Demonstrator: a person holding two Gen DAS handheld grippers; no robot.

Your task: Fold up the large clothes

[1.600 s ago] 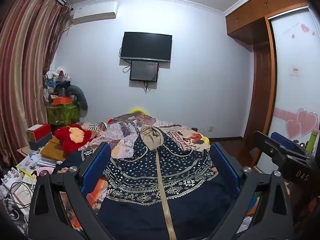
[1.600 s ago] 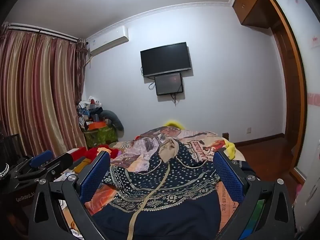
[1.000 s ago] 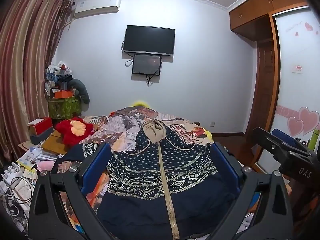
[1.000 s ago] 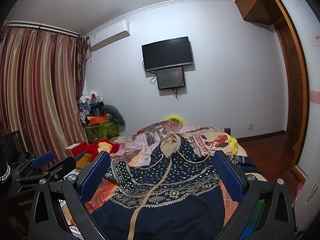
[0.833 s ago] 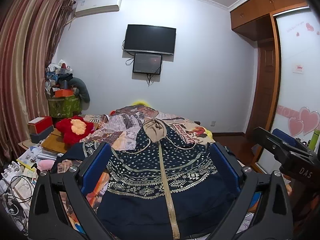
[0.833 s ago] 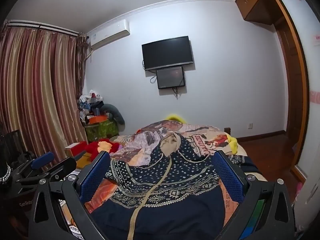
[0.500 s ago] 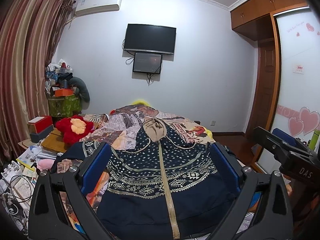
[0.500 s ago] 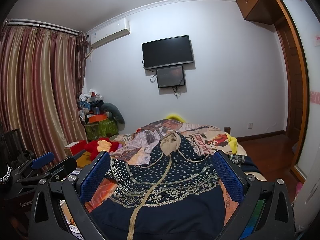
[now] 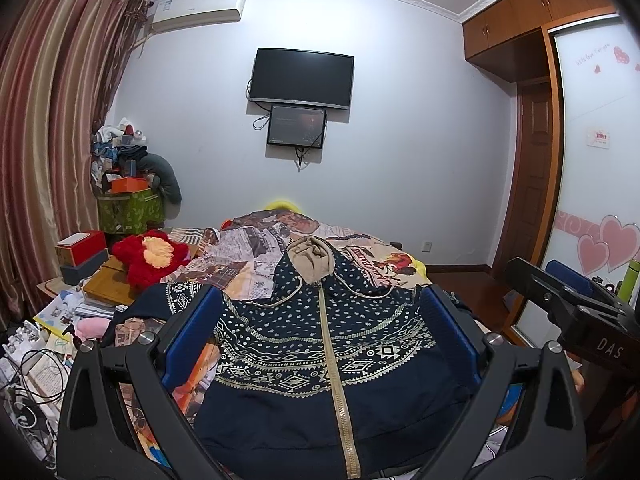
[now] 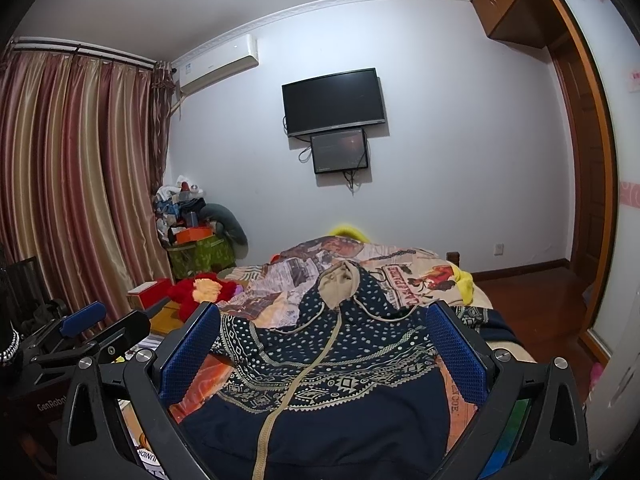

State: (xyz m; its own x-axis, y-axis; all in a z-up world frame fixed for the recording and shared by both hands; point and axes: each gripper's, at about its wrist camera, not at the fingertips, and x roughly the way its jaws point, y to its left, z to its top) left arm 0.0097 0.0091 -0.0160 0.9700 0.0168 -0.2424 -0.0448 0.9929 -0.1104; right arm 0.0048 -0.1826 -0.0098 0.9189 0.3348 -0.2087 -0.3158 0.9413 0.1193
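Navy zip hoodie (image 9: 320, 352) lies front-up on the bed (image 9: 256, 256), hem at the near edge, hood toward the far end, roughly centred between the bed's side edges. No fold made yet, judging by how it lies. Left gripper (image 9: 318, 344) and right gripper (image 10: 322, 354) both hover above the hem end, fingers spread wide, holding nothing, not touching the cloth.

Step in hand looks like the approach for a first grab. To do it well: take each side near the hem or shoulder seam, pinch one full layer stack and not just the top panel, lift low so the zipper (image 9: 338, 380) line stays straight, and carry the sides inward evenly. The left sleeve (image 9: 176, 304) spreads toward the bed's left edge; tuck it in first. The right sleeve is mostly hidden behind the fingers, so its lie is hard to tell.

Materials: hoodie is soft knit, dark navy with cream dots up top and a geometric band across the chest, plain navy below. Tan zipper tape runs down the middle. Tan hood lining (image 9: 312, 258) bunched, drawcords (image 9: 280, 296) loose and curved. Bedspread is printed, rumpled. Red plush toy (image 9: 150, 258) sits by the bed's left edge. Finger pads are blue, textured (image 10: 190, 354).
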